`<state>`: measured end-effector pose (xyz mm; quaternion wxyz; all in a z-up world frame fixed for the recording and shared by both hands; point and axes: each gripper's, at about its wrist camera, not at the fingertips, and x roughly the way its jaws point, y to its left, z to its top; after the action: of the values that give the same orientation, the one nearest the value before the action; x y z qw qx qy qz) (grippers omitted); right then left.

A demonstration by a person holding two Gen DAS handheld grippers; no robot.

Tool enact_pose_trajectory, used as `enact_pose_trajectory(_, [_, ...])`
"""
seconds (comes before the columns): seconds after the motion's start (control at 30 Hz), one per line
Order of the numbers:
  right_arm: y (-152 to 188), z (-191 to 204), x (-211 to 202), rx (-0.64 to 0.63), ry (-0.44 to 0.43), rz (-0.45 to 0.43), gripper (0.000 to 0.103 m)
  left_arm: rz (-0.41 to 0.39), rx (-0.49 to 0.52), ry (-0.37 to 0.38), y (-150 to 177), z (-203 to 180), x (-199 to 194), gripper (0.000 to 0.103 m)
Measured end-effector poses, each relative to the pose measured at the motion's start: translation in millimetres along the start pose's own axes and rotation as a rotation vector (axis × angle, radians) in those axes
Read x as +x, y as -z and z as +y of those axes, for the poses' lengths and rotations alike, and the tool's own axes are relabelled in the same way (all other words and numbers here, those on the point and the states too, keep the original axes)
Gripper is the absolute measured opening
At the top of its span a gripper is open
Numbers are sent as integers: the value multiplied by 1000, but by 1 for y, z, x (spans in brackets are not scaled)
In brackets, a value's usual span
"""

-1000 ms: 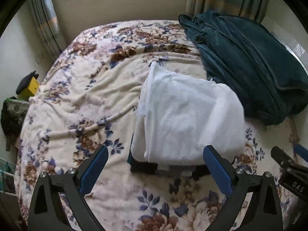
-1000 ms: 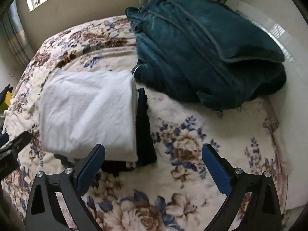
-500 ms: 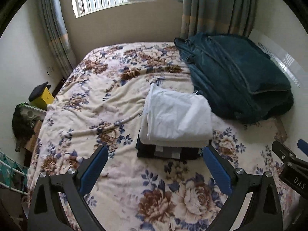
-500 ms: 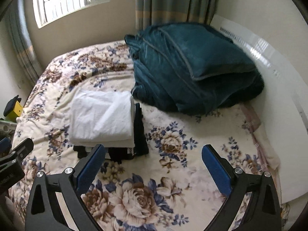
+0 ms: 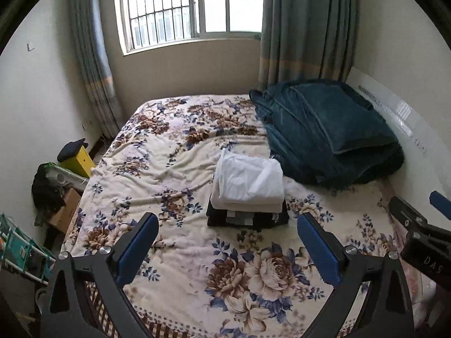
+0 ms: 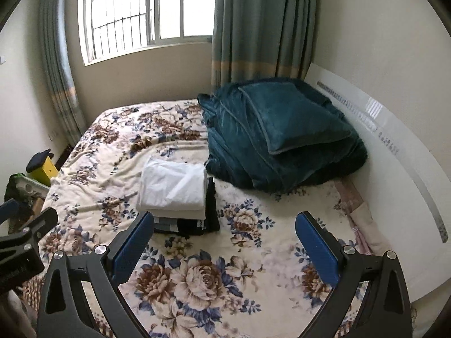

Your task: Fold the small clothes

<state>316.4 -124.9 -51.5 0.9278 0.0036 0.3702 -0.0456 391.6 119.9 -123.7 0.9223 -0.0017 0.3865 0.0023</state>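
A folded white garment (image 5: pixel 249 178) (image 6: pixel 173 187) lies on top of a small stack of folded clothes, with dark pieces (image 5: pixel 248 219) (image 6: pixel 197 224) underneath, in the middle of the floral bed (image 5: pixel 169 169) (image 6: pixel 253 253). My left gripper (image 5: pixel 228 249) hangs open well back from the stack, above the bed's near part, nothing between its blue pads. My right gripper (image 6: pixel 225 246) is also open and empty, back from the stack and to its right. Each gripper shows at the edge of the other's view.
A heap of dark teal blanket (image 5: pixel 324 132) (image 6: pixel 279 132) fills the bed's far right corner by a white headboard panel (image 6: pixel 394 155). Left of the bed stand a yellow box (image 5: pixel 77 159), a cardboard box and a green rack (image 5: pixel 17 245). Window and curtains lie beyond.
Both grippers have pulled back and up from the stack, so the stack looks smaller and farther, and the window and walls have come into view. Both stayed open.
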Motion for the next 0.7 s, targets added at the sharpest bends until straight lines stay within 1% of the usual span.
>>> enact_pose_trajectory(0.2, [2, -1, -56, -14, -25, -46, 102, -37, -27, -8, 9, 3, -41, 101])
enact_pose_trajectory(0.33, [4, 1, -76, -28, -25, -66, 102, -63, -22, -20, 13, 4, -59, 101])
enact_pose_trajectory(0.43, [6, 0, -83, -26, -25, -76, 103, -58, -19, -19, 16, 3, -64, 103])
enact_pose_trajectory(0.7, [5, -4, -94, -20, -31, -85, 103, -73, -24, -40, 24, 0, -73, 103])
